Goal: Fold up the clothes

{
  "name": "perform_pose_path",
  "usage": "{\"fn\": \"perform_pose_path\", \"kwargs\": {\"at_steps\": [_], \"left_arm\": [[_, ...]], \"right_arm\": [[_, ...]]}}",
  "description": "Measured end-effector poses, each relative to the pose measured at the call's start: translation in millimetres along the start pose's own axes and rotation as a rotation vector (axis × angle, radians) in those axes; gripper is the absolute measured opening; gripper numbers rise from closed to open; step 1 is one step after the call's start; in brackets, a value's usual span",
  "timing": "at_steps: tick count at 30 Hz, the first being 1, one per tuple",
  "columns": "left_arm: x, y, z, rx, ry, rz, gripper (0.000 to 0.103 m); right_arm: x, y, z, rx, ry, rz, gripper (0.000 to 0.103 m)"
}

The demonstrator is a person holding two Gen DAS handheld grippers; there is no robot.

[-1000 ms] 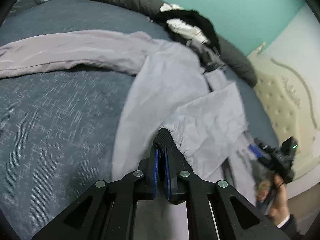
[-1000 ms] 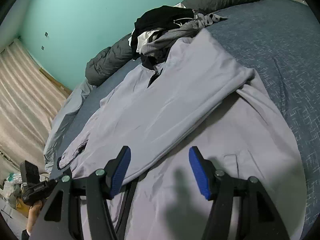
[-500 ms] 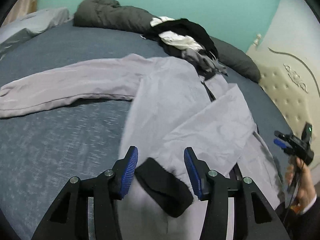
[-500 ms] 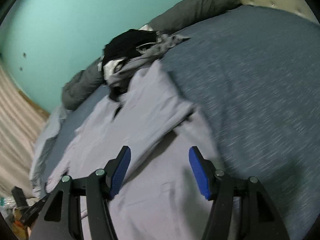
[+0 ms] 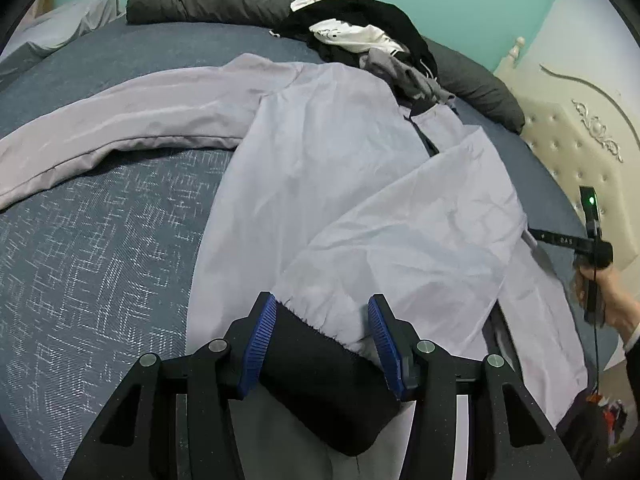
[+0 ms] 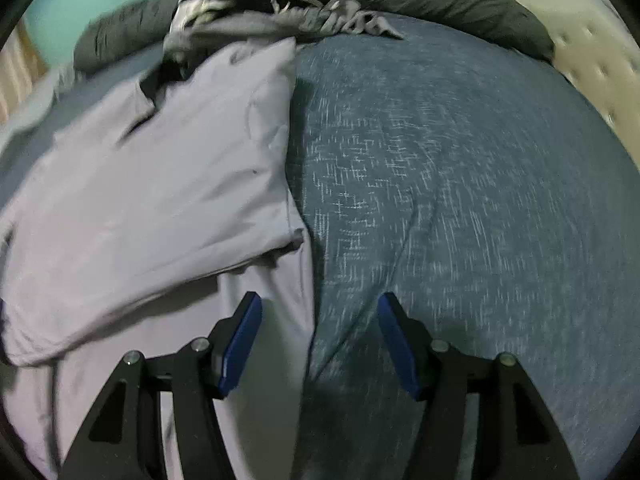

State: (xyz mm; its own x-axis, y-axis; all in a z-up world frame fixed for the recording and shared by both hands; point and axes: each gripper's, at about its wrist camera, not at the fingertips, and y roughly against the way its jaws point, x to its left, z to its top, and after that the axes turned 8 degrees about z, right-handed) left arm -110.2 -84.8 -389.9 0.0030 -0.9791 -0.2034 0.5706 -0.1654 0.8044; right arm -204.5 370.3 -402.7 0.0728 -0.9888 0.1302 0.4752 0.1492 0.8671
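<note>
One jacket point(image 5: 320, 168), two open grippers.

Dim, cool indoor light, even and without glare. The left wrist view is sharp: the bed point(image 5: 100, 260) weave and jacket point(image 5: 340, 184) creases read clearly, with soft shadow under the sleeve. The right wrist view is smeared by motion blur, the bed point(image 6: 460, 200) pattern streaked and the clothes pile point(image 6: 280, 4) hazy. Both views bulge fisheye-fashion, with black corners.
</note>
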Motion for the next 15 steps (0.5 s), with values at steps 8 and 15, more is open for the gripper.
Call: {"fn": "perform_pose_path", "kwargs": {"at_steps": [8, 15], "left_arm": [[-4.1, -5.6, -2.5, 0.007, -0.012, 0.004, 0.053], [-20.8, -9.6, -7.3, 0.019, -0.052, -0.035, 0.053]], "right_arm": [[11.0, -26.7, 17.3, 0.006, 0.113, -0.066, 0.031], [-1.5, -13.8, 16.5, -0.099, 0.100, -0.119, 0.011]]}}
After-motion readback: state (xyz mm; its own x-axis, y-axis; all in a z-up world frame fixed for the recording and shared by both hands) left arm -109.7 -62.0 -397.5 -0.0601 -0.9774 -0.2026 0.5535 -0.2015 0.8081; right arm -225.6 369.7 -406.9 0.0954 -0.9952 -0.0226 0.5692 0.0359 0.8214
